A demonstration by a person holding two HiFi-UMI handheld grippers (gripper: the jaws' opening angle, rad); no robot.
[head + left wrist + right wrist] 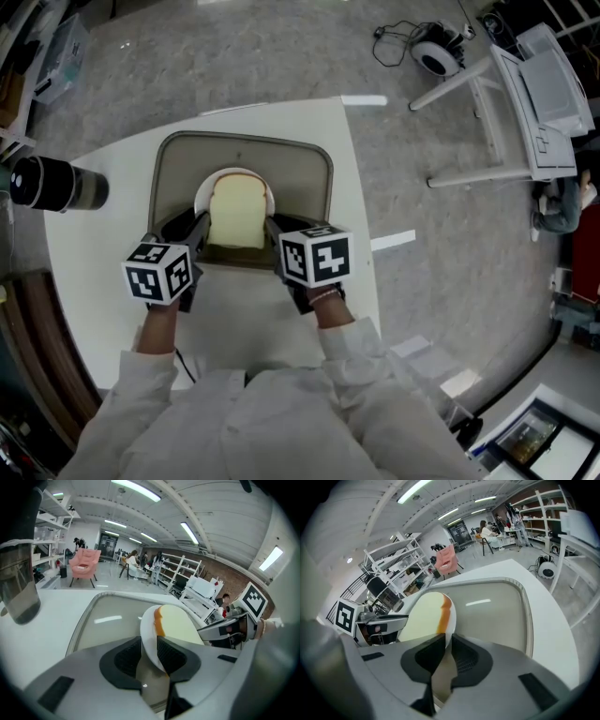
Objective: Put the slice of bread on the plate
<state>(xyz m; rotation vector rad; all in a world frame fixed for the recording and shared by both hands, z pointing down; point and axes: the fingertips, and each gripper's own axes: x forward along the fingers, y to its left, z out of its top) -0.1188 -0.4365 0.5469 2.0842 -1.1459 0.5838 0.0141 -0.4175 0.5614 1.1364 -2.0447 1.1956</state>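
The slice of bread (235, 214) lies flat on the white plate (201, 194), over the tray (173, 164) on the table (103, 272). The left tool (197, 230) is clamped on the plate's left rim, and the right tool (274, 228) on its right rim. Whether the plate rests on the tray or is lifted cannot be told. Judged risks: each hold takes only thin rim. Uneven movement of the two hands could tilt the plate and slide the loose bread off, or pull the rim out of one tool.
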